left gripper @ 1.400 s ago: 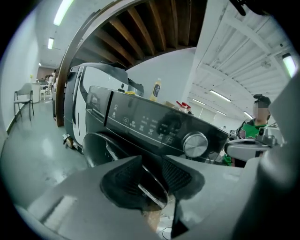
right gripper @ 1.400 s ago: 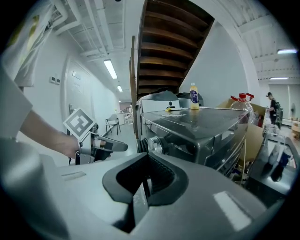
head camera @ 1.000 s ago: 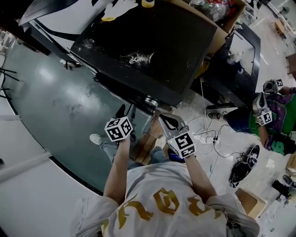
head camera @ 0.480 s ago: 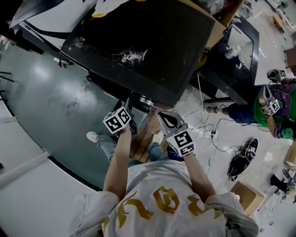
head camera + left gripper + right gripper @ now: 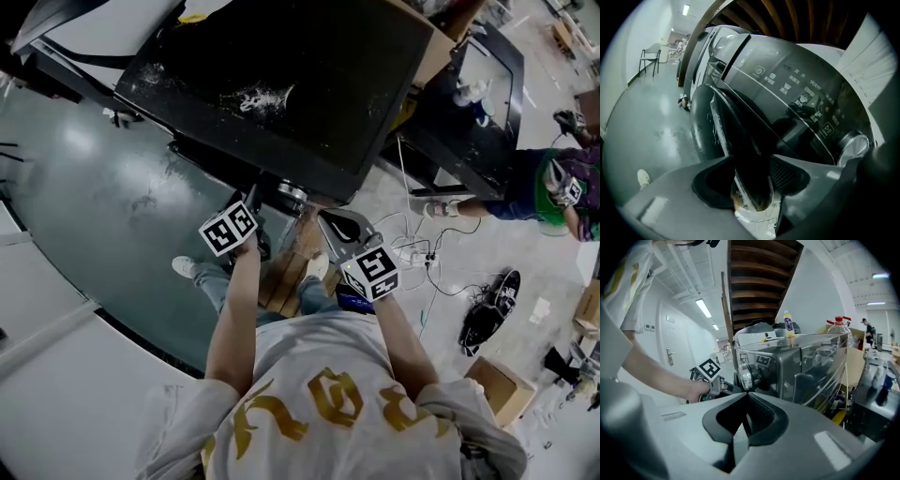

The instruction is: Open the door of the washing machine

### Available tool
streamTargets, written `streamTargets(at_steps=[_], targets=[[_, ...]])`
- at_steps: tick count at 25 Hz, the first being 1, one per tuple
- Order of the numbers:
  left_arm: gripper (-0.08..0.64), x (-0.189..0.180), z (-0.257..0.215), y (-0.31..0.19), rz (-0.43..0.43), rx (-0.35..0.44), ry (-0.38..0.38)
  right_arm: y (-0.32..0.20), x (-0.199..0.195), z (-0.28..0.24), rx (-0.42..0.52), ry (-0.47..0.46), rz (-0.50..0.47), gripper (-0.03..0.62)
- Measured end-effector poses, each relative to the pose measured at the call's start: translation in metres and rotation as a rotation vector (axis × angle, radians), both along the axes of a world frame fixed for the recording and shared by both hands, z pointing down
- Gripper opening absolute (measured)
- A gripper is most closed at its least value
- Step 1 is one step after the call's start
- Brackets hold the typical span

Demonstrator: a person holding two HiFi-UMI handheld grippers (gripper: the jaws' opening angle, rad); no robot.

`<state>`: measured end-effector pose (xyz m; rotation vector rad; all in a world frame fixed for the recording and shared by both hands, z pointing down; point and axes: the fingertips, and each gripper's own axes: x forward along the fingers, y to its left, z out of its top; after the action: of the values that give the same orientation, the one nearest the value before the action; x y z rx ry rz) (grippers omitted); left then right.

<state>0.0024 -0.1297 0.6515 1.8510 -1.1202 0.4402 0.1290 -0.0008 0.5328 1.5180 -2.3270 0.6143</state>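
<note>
OK so the left gripper has just pushed in against the front of the washing machine. Its jaws are now pinching the edge of the door, which sits on the front face below the control panel. I reckon the grab's done and only the pull is left. A second ago it hung further back. The right gripper hasn't budged, jaws pressed together on nothing.
</note>
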Motion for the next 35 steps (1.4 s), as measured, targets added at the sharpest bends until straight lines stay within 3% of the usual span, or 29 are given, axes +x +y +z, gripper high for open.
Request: streamTargets(at_steps=[13, 35], targets=[[0.206, -0.033, -0.002, 0.024, 0.021, -0.010, -0.042, -0.001, -0.010, -0.006, 0.002, 0.034, -0.044, 0.021], [0.133, -0.123, -0.002, 0.066, -0.065, -0.033, -0.095, -0.007, -0.095, 0.000, -0.016, 0.002, -0.211, 0.021]])
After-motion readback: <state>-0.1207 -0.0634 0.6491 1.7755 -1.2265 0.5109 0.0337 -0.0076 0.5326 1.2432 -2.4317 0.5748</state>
